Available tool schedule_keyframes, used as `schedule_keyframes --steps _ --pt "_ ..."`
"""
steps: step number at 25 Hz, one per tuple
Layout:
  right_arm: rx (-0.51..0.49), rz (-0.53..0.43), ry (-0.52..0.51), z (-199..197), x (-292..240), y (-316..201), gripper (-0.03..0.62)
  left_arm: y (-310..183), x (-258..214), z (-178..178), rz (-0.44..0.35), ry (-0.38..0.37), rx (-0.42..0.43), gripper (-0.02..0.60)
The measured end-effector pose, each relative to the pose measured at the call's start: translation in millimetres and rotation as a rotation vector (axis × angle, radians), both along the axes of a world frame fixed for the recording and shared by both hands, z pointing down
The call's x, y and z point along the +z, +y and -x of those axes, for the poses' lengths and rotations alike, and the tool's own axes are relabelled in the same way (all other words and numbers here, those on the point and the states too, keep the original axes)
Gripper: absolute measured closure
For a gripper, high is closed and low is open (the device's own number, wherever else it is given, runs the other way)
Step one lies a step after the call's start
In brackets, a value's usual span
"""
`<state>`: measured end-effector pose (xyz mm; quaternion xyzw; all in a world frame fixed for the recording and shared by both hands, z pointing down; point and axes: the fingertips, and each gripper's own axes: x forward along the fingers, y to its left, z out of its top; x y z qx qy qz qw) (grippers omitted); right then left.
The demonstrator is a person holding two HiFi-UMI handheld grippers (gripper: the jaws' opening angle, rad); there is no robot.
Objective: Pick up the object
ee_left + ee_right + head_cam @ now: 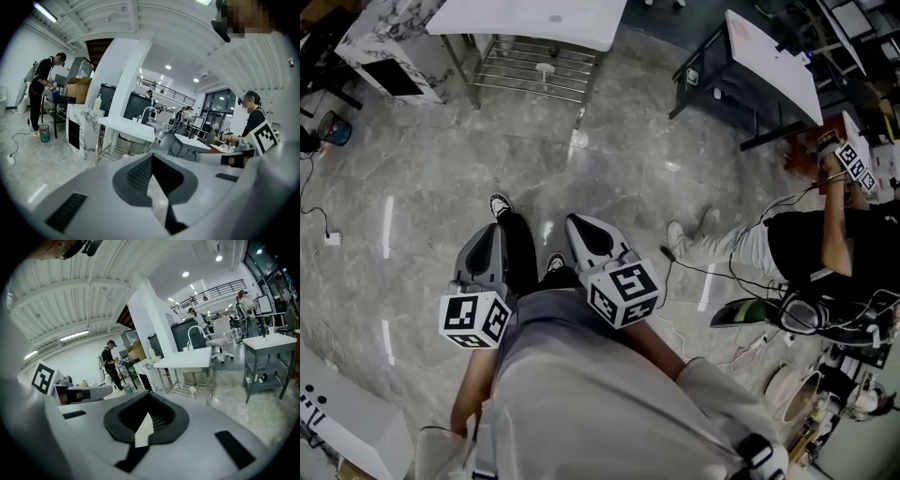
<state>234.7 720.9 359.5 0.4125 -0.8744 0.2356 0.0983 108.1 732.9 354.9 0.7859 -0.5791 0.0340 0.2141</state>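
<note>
At the far left of the head view, a marble-patterned cabinet (389,42) stands well across the grey floor (412,187). Nearer the person, the left tool (494,231) is held low and tipped slightly downward. Its own view shows the jaws pressed together with nothing between them. Just beside it and lying parallel, the right tool (579,225) is likewise closed tip to tip and carries nothing.

Both tools point over bare floor toward the white sink tabletop (525,19), which is well apart from them. Which thing is the object cannot be told, as nothing lies on the floor near either tool. The likeliest candidate seems to be a small white piece (546,68) on the wire shelf (506,80) under that tabletop. It sits almost straight ahead, roughly between the lines of the two tools, so neither is clearly the nearer one. The piece is too small to show a long axis.

Further right stands a second white tabletop (773,66) with nothing distinct on it. Another person (806,244) is low among cables, off to the right tool's side. Any grasp would probably call for carrying a tool forward and spreading its jaws first.
</note>
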Motion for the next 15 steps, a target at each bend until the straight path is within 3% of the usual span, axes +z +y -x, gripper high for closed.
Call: schedule_keyframes --steps 5,11,15 --pt "0.004 -0.072 -0.032 16 -7 -27 0.585 -32 6 18 -0.016 0.023 -0.017 0.581" --pt "0.040 -0.081 0.032 42 -13 -91 0.585 -92 -3 43 -0.015 0.035 -0.014 0.581" --pt "0.001 -0.055 0.065 69 -8 -126 0.585 -128 -6 60 -0.021 0.023 -0.016 0.581"
